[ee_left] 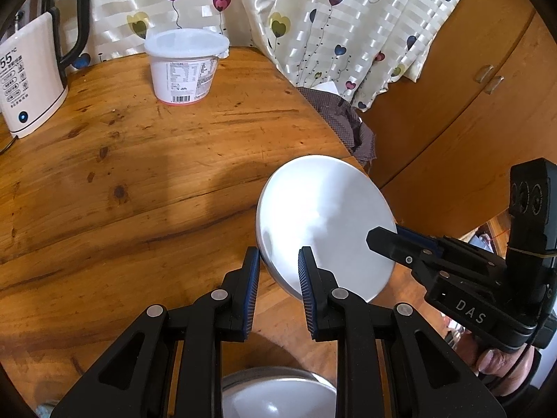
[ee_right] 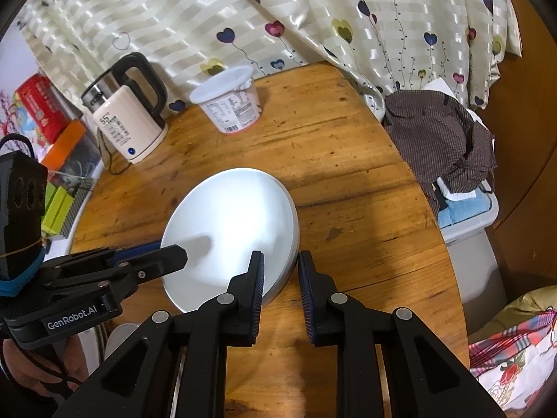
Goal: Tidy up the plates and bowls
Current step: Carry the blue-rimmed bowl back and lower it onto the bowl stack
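Note:
A white bowl (ee_left: 323, 219) is held above the wooden table (ee_left: 139, 181), tilted, its inside facing the cameras. My left gripper (ee_left: 278, 257) clamps the bowl's left rim between its blue pads. My right gripper (ee_right: 280, 261) clamps the opposite rim of the same bowl (ee_right: 233, 230). The right gripper also shows in the left wrist view (ee_left: 383, 233), and the left gripper shows in the right wrist view (ee_right: 167, 252). Another white dish (ee_left: 278, 397) lies below, at the bottom edge of the left wrist view, partly hidden by the fingers.
A white electric kettle (ee_right: 128, 125) and a lidded white tub (ee_right: 229, 101) stand at the table's far side. Colourful boxes (ee_right: 52, 132) lie at the left. A heart-print curtain (ee_right: 278, 10) hangs behind. A brown shirt (ee_right: 442, 132) lies on a bin right of the table.

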`<control>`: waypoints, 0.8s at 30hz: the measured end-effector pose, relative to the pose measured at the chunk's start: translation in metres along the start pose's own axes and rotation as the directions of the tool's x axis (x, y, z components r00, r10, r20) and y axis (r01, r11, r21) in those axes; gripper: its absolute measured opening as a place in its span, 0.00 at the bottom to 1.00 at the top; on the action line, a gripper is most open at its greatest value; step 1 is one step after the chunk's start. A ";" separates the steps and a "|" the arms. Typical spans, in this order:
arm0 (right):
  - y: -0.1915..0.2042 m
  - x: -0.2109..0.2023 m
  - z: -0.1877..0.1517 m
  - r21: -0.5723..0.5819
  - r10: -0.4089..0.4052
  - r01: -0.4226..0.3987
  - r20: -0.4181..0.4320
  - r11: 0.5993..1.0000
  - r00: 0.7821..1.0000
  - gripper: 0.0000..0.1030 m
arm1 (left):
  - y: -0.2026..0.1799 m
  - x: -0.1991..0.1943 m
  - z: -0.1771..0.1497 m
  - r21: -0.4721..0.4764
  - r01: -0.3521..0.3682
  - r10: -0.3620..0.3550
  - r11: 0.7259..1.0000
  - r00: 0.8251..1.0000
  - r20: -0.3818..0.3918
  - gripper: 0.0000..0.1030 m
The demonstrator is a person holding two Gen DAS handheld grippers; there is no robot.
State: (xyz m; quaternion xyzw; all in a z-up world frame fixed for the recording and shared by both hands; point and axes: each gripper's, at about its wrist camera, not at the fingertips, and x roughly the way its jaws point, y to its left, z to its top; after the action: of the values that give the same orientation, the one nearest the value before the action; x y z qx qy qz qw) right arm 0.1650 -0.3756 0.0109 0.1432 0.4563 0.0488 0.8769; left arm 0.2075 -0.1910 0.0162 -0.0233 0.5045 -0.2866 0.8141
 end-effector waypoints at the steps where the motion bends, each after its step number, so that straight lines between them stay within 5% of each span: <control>1: 0.002 -0.002 0.000 -0.003 0.001 -0.001 0.003 1.000 1.000 0.19 | 0.000 -0.002 -0.001 0.000 -0.001 0.001 1.000 1.000 0.003 0.23; 24: 0.033 -0.033 -0.010 -0.052 0.031 -0.029 0.035 0.998 0.999 0.19 | -0.001 -0.048 -0.023 -0.010 -0.018 0.018 1.000 0.998 0.063 0.23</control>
State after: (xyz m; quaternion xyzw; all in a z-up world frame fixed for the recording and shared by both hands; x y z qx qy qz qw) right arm 0.1394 -0.3490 0.0417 0.1280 0.4370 0.0712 0.8875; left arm 0.1723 -0.1625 0.0442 -0.0317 0.4799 -0.2760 0.8322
